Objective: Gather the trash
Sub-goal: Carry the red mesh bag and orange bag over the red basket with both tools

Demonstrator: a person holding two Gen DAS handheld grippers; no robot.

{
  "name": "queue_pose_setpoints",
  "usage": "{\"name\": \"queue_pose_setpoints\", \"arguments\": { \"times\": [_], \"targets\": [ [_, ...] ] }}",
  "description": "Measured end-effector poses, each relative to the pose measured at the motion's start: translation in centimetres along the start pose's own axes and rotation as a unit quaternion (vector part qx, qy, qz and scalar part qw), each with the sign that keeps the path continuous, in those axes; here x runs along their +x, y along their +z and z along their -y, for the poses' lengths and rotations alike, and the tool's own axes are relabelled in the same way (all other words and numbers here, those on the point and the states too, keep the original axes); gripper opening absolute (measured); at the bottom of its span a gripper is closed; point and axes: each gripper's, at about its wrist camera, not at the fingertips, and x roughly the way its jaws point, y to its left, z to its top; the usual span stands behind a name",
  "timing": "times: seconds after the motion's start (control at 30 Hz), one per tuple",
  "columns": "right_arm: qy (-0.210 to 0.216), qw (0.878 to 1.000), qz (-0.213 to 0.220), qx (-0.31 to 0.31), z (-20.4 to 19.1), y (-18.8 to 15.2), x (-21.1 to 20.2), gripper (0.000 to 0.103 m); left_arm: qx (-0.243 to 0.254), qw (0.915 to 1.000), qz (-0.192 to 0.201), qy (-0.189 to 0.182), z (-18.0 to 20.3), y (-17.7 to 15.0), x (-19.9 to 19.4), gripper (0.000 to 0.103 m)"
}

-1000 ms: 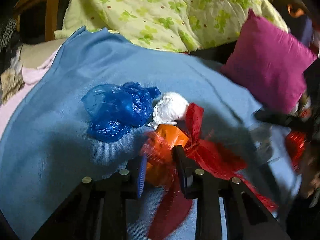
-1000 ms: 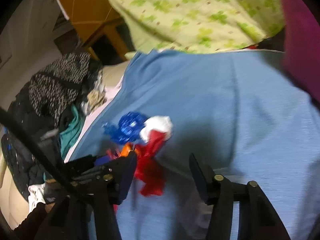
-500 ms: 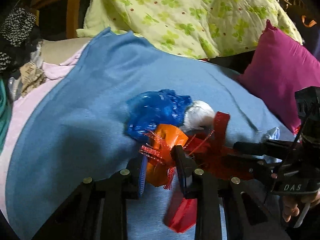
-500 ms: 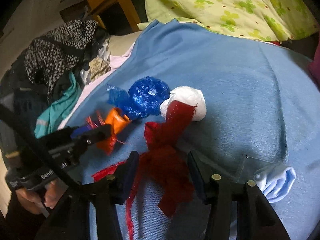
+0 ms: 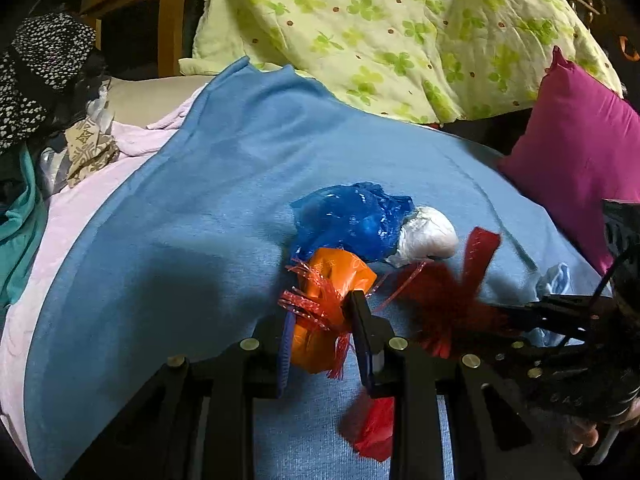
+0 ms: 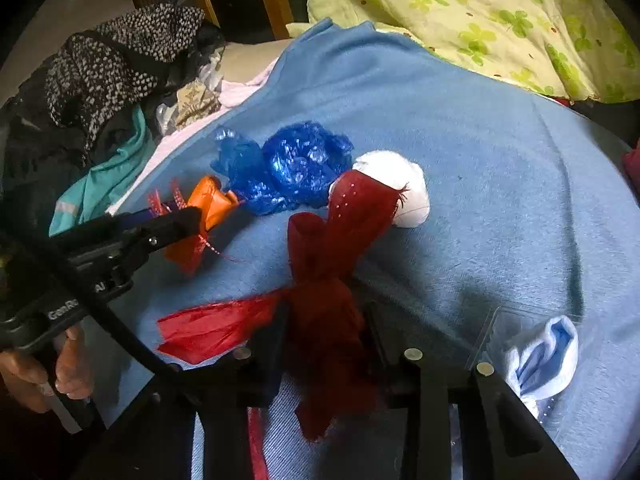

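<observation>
Jaws first: left gripper (image 5: 320, 330) is clamped narrow on the crumpled orange plastic wrapper with red frilly ribbon (image 5: 326, 300), pads pinching it mid-body, top half sticking out above the tips. Right gripper (image 6: 324, 332) jaws have just been closing and now squeeze the bunched dark-red mesh ribbon bow (image 6: 332, 264) at its knot; both tails and the upper loop hang free of the grip.

Location: all trash sits on the blue fleece blanket (image 6: 480, 128) over the bed. Crinkled blue plastic bag (image 6: 292, 168) lies just behind the orange wrapper and touches the white wadded plastic ball (image 6: 400, 184), which the bow's upper loop overlaps. Pale blue cloth scrap in a clear sleeve (image 6: 548, 352) lies apart on the right, near the blanket edge in the right wrist view.

Handling, my read:
- Everything here looks featherweight, soft, non-fragile. Full squeeze is fine.
- Orange wrapper: glossy film, probably slippery; current mid-body pinch looks adequate, ribbon frill adds friction.
- Red bow: limp mesh, no stiffness. Knot is the right hold; grabbing a tail would likely let it slide out or drag.
- Blue bag: loose and crinkly; take a thick fold, not a single edge.
- White ball: compact, easiest to pinch across its middle.
- Tails could snag the white ball on lift; watch that.
</observation>
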Motion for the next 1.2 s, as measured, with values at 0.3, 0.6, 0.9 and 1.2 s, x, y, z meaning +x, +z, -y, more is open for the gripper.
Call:
{"name": "queue_pose_setpoints", "arguments": {
  "times": [0.3, 0.6, 0.9, 1.2],
  "targets": [
    [0.018, 0.997, 0.063, 0.03, 1.3, -0.3, -6.0, 0.038, 0.004, 0.9995, 0.03, 0.002, 0.7, -1.1, -2.6, 0.029],
    [-0.011, 0.984, 0.16, 0.081, 5.4, -3.0, -16.0, 0.038, 0.037, 0.9974, 0.061, -0.014, 5.0, -3.8, -6.5, 0.029],
    [-0.083, 0.959, 0.239, 0.125, 9.7, -8.4, -25.0, 0.038, 0.091, 0.9914, 0.08, -0.049, 12.7, -4.7, -10.7, 0.029],
    [-0.128, 0.936, 0.289, 0.153, 12.8, -13.6, -32.0, 0.038, 0.136, 0.9802, 0.12, -0.081, 21.8, -2.6, -15.3, 0.029]
  ]
}}
